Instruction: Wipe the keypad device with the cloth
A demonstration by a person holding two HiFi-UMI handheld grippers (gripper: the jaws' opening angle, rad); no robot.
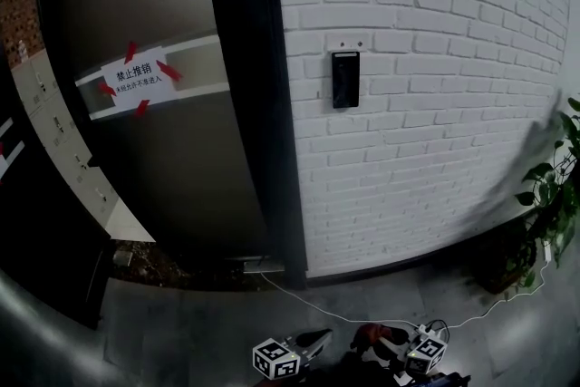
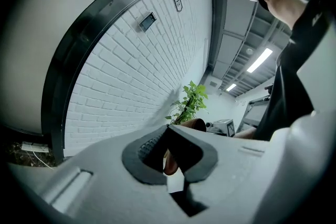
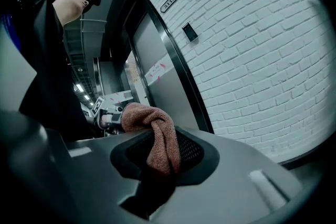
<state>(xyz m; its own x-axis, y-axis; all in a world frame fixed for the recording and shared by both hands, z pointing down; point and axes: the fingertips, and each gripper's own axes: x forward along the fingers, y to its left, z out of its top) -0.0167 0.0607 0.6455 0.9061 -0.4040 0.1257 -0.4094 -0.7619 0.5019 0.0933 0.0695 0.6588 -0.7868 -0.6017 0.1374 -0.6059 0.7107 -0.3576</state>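
The fingers of the right gripper (image 3: pixel 167 152) are clenched on a pinkish-brown terry cloth (image 3: pixel 157 131), which bunches above them and hangs down between them. The fingers of the left gripper (image 2: pixel 169 134) are closed together and grasp nothing. The keypad device (image 1: pixel 345 79) is a slim, black, upright panel. It is mounted on the white brick wall (image 1: pixel 435 104), well ahead of and above both sets of fingers, near a dark door frame (image 1: pixel 263 104). A grey floor (image 1: pixel 181 331) lies below.
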